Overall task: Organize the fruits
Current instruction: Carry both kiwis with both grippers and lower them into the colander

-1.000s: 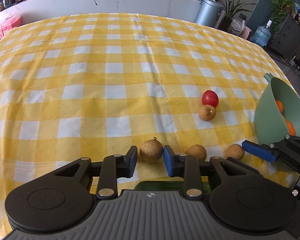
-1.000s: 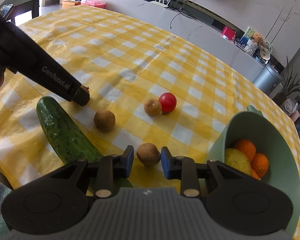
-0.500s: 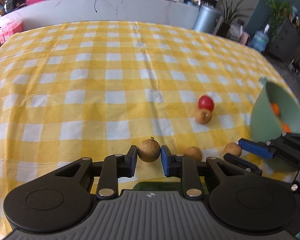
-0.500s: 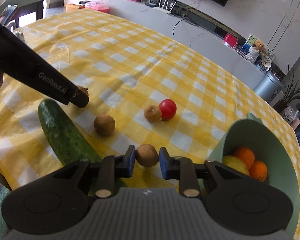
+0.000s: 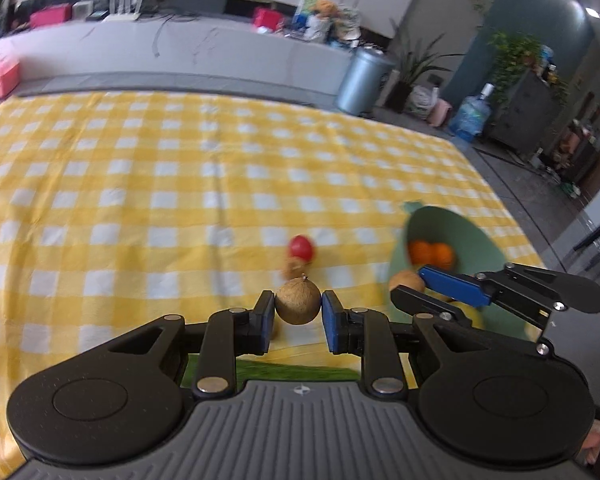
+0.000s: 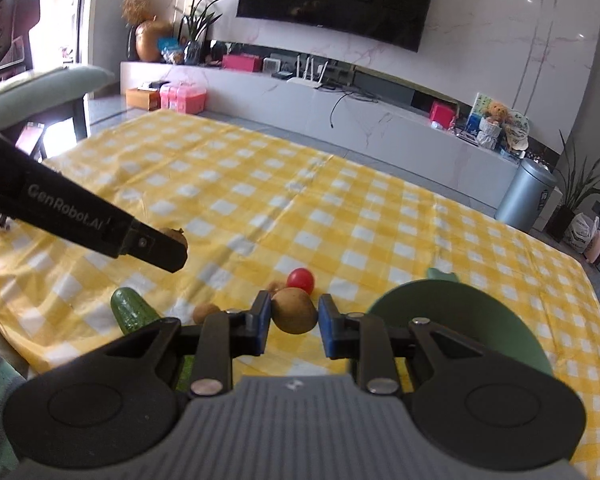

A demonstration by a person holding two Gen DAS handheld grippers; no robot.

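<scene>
Two longans are in hand, one in each gripper. The left gripper (image 5: 298,316) is closed on a longan (image 5: 298,305), its blue pads (image 5: 266,322) pressing the round sides at the widest part, with the small stem pointing up and free. The right gripper (image 6: 293,320) holds a second longan (image 6: 293,310) in the same way; the left pad touches it, but on the right pad a thin gap seems to show, so I judge the hold to be light. Both fruits hang above the cloth (image 5: 140,208), not resting on it. I judge these fruits to be very light, with a thin dry shell that is stiff but can crack, so a gentle squeeze across the middle is enough; the round shape may roll out if the pads sit too high or too low. Beyond the right fingers, the bowl (image 6: 460,304) stands just to their right side. Counting outward in the right view: two more longans lie on the cloth, one (image 6: 205,313) left of the fingers and one partly hidden beside the one tomato (image 6: 301,279). One cucumber (image 6: 132,312) lies lower left. Inside the bowl, the left view shows two oranges (image 5: 432,252) and something yellow, too blurred to name.
</scene>
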